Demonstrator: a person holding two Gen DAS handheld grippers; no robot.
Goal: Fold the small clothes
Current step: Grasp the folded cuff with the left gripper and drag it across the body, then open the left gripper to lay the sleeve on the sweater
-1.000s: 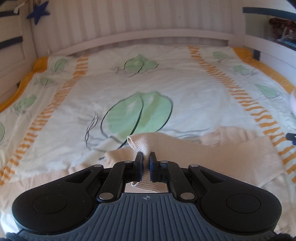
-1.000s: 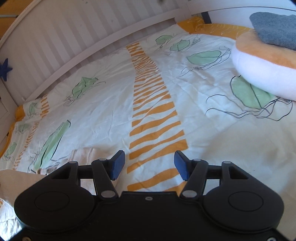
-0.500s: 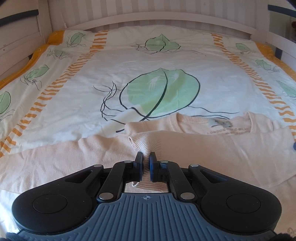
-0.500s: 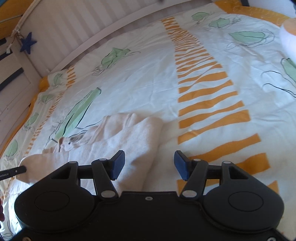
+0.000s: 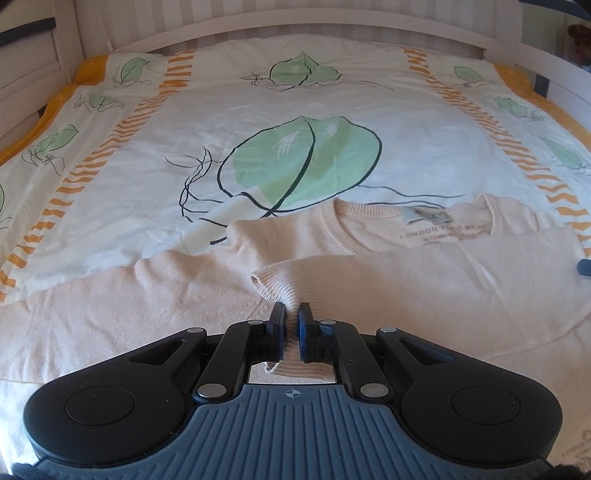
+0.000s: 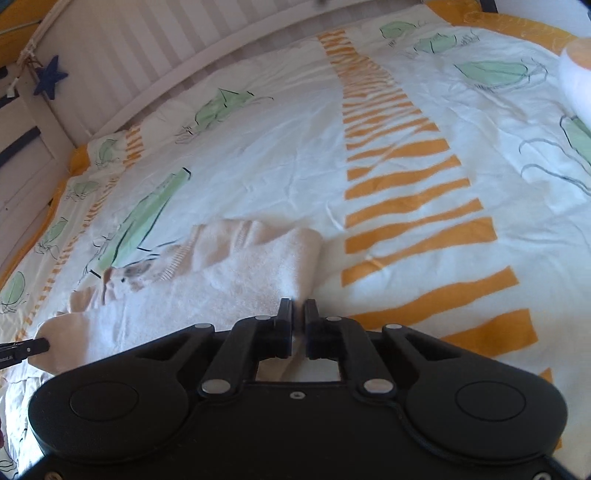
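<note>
A cream knit sweater [image 5: 406, 288] lies flat on the bed, neckline and label facing away from me. My left gripper [image 5: 291, 310] is shut on the ribbed cuff [image 5: 273, 282] of a sleeve, holding it low over the sweater's chest. In the right wrist view the same sweater [image 6: 240, 273] shows its folded right edge, and my right gripper [image 6: 298, 306] has its jaws closing on that fold, with the fabric pinched between the pads. The left gripper's tip [image 6: 26, 349] peeks in at that view's left edge.
A white quilt [image 5: 184, 122] with green leaves and orange stripes covers the bed. A white slatted rail [image 5: 295, 22] runs along the far side. A white and orange pillow [image 6: 576, 74] lies at the right. A blue star [image 6: 50, 77] hangs at the far left corner.
The left gripper has sunk toward the sweater with the cuff still pinched. The right gripper slid left to the sweater's folded edge and went from wide open to closed on it.
</note>
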